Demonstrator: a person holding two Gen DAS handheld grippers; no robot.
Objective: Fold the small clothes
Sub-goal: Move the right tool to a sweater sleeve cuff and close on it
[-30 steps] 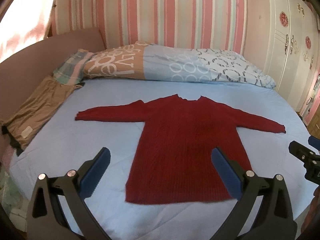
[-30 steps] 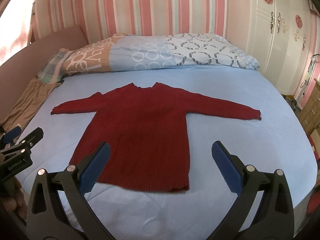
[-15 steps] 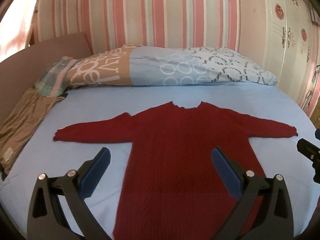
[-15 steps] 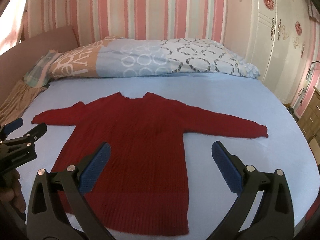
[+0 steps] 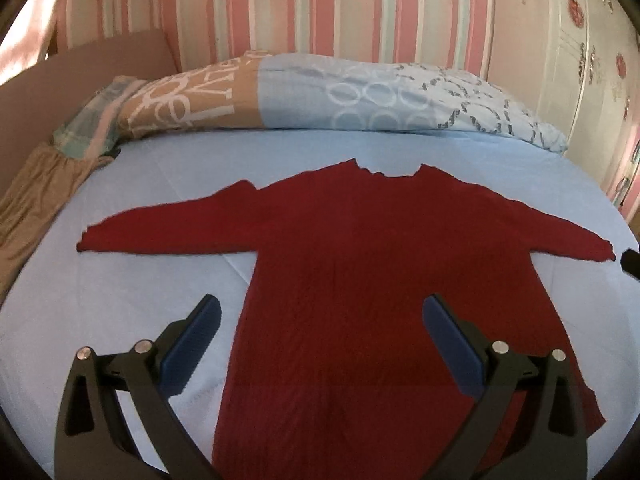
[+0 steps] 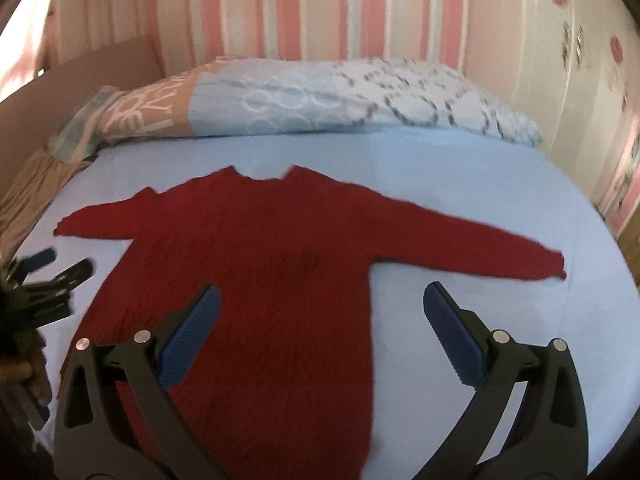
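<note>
Both grippers match: left gripper (image 5: 320,350) and right gripper (image 6: 320,346) have black plastic frames with cut-out slots, two silver screw heads per arm. Fingers (image 5: 192,350) carry dark blue ribbed pads; left unit's body shows small white lettering, unreadable.

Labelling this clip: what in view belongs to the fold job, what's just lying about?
Job:
red sweater, spread flat
left claw, open
right claw, open
blue bed sheet

Lying about:
patterned duvet
tan garment at bed edge
white wardrobe
</note>
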